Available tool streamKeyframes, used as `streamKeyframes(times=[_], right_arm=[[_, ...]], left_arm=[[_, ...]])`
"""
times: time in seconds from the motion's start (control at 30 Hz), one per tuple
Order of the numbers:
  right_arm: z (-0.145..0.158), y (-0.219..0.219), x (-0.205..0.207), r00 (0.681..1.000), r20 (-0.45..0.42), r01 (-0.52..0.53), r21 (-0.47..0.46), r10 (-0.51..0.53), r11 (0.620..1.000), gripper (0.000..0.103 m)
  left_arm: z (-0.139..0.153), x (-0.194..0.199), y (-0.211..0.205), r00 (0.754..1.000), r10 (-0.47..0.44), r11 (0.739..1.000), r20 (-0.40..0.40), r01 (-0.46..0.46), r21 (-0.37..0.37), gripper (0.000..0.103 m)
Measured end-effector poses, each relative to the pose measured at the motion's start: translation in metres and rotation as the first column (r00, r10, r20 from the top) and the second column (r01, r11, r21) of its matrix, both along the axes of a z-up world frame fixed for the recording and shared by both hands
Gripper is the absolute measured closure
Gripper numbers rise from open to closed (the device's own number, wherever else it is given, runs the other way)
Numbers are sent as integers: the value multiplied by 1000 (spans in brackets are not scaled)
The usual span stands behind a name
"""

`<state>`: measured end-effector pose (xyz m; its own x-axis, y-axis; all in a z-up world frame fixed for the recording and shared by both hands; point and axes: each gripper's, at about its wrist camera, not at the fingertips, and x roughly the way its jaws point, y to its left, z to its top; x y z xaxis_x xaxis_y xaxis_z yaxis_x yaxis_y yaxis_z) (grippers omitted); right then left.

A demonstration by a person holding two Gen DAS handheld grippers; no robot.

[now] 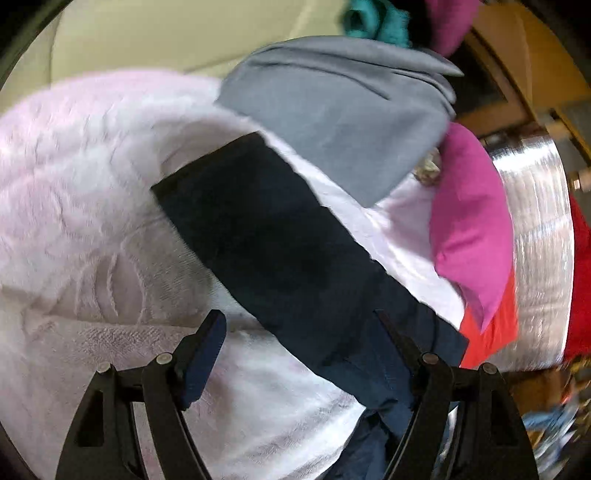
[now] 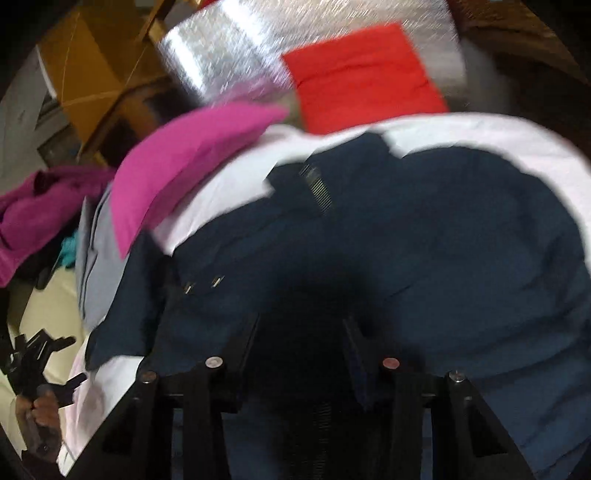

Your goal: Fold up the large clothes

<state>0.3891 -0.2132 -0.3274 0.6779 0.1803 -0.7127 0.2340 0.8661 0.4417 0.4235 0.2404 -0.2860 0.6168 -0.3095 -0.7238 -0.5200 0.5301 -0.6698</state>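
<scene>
Left gripper [image 1: 303, 354], jaws spread, hovers over navy trousers [image 1: 280, 236] on a white towel [image 1: 81, 206]; right gripper [image 2: 301, 343] spread, empty.

A shiny silver foil-like sheet [image 1: 535, 236] lies at the far right edge of the pile. Beyond it stands yellowish wooden furniture [image 2: 96, 74]. A pale cream cushioned surface [image 1: 147, 37] shows at the far left, partly blurred.

Navy trousers [image 1: 280, 236] cut off by the left wrist view's lower edge, far pile of teal cloth [image 1: 373, 18] and magenta cloth [image 1: 448, 22] cropped at the top, right wrist view motion-blurred, right gripper's [image 2: 299, 332] pads lost in dark fabric.
</scene>
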Motion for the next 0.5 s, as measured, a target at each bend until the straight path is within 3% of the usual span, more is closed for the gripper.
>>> streamKeyframes(times=[0.07,0.17,0.2,0.37,0.43,0.5], right_arm=[[-16,16,8,999,-45,-27,18,28,999,58],[-28,28,14,996,-84,-41,-26,38,999,57],[-28,27,13,996,-82,-45,-21,43,999,57],[-31,8,8,996,-78,-40,92,47,995,60],[-32,10,5,997,-66,-44,88,50,995,60],[-31,14,5,996,-63,-55,57,59,997,60]], left_arm=[[-6,2,2,1000,7,999,13,-7,-43,25],[-15,9,4,999,20,998,27,-18,-62,28],[-20,11,4,999,30,997,29,-28,-74,39],[-28,14,5,998,62,995,19,-60,-79,65],[-25,16,3,997,72,996,21,-71,-54,70],[-16,14,-2,997,65,998,47,-64,-25,83]])
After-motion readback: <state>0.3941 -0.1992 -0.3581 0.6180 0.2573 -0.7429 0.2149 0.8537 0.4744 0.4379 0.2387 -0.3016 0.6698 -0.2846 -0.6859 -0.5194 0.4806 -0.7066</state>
